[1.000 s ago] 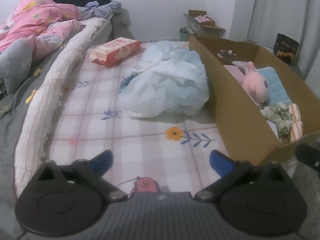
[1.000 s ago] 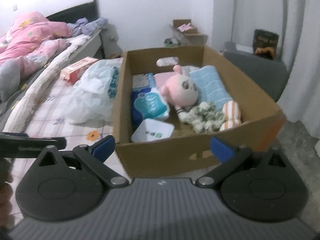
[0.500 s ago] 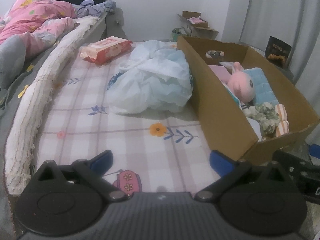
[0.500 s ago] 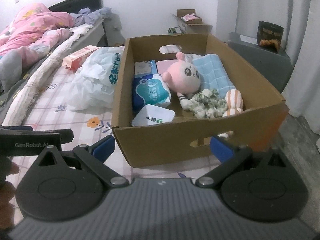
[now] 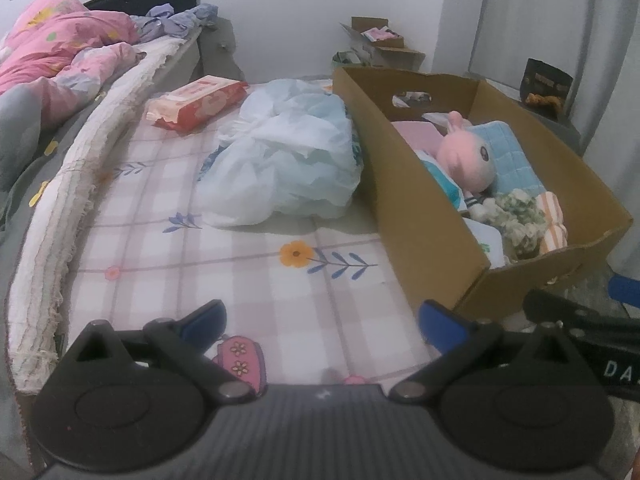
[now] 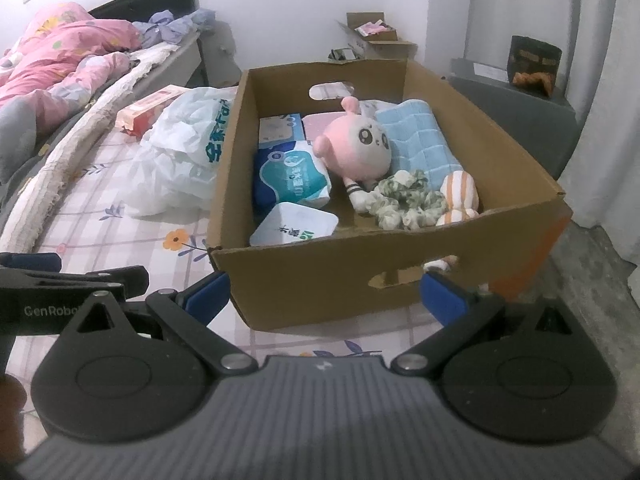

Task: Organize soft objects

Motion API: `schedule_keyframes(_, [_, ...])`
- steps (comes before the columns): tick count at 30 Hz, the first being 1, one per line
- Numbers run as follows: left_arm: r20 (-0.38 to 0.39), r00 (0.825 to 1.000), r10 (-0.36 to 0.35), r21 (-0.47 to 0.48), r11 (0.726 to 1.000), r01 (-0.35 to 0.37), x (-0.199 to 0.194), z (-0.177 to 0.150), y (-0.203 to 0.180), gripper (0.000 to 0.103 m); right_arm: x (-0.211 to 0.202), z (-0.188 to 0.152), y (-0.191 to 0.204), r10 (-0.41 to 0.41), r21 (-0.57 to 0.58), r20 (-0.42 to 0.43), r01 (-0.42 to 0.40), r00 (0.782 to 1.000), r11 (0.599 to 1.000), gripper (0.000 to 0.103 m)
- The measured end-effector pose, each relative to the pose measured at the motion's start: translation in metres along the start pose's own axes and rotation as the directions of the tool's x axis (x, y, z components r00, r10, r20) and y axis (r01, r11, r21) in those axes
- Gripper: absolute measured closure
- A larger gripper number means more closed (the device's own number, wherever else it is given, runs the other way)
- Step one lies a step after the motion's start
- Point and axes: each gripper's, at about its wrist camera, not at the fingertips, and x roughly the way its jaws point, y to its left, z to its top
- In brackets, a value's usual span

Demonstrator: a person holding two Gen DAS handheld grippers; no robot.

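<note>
The right gripper (image 6: pixel 324 294) hangs with its blue fingers spread wide and nothing between them, low in front of the near wall of the box (image 6: pixel 320 276), which sits on the checked sheet (image 6: pixel 120 236). The left gripper (image 5: pixel 322 322) is likewise spread and empty, over bare sheet to the left of the box.

Inside the box lie the soft things: a pink plush (image 6: pixel 356 152), a blue towel (image 6: pixel 416 142), a green-white scrunchie (image 6: pixel 404 200), striped orange socks (image 6: pixel 460 196), and tissue packs (image 6: pixel 292 176) along the left side. A white bag (image 5: pixel 284 160) rests against the box's left wall, with a red wipes pack (image 5: pixel 196 102) beyond it.

Which thing is next is not clear. My guess is that either gripper reaches for a loose item; it should come down from above, pinch a bulky fold rather than a thin edge, and lift straight up so nothing snags on the cardboard rim. The bag will slump and slide, so a deep bite suits it.

Readable writing: "GenRobo" on the left gripper's body in the right view, "DA" on the right gripper's body in the left view. The bag and packs bear Chinese print too small to read.
</note>
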Motion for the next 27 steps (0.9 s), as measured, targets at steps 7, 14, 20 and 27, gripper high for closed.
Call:
schedule_keyframes(7, [-0.001, 1.000, 0.000, 0.000, 1.000, 0.000, 0.000, 0.000, -0.001, 0.000, 0.001, -0.001, -0.004, -0.012, 0.005, -0.005, 0.012, 1.000, 1.000, 0.001])
schedule_keyframes(14, [0.000, 1.000, 0.008, 0.011, 1.000, -0.008, 0.000, 0.001, -0.006, 0.000, 0.003, -0.001, -0.009, -0.016, 0.015, -0.012, 0.016, 1.000, 1.000, 0.001])
schedule_keyframes(20, [0.001, 1.000, 0.010, 0.015, 1.000, -0.010, 0.000, 0.001, -0.007, 0.000, 0.004, -0.001, -0.011, -0.020, 0.015, -0.012, 0.020, 1.000, 1.000, 0.001])
schedule_keyframes(27, [0.000, 1.000, 0.009, 0.022, 1.000, -0.009, 0.000, 0.003, -0.009, 0.001, 0.003, -0.001, -0.012, -0.023, 0.015, -0.011, 0.023, 1.000, 1.000, 0.001])
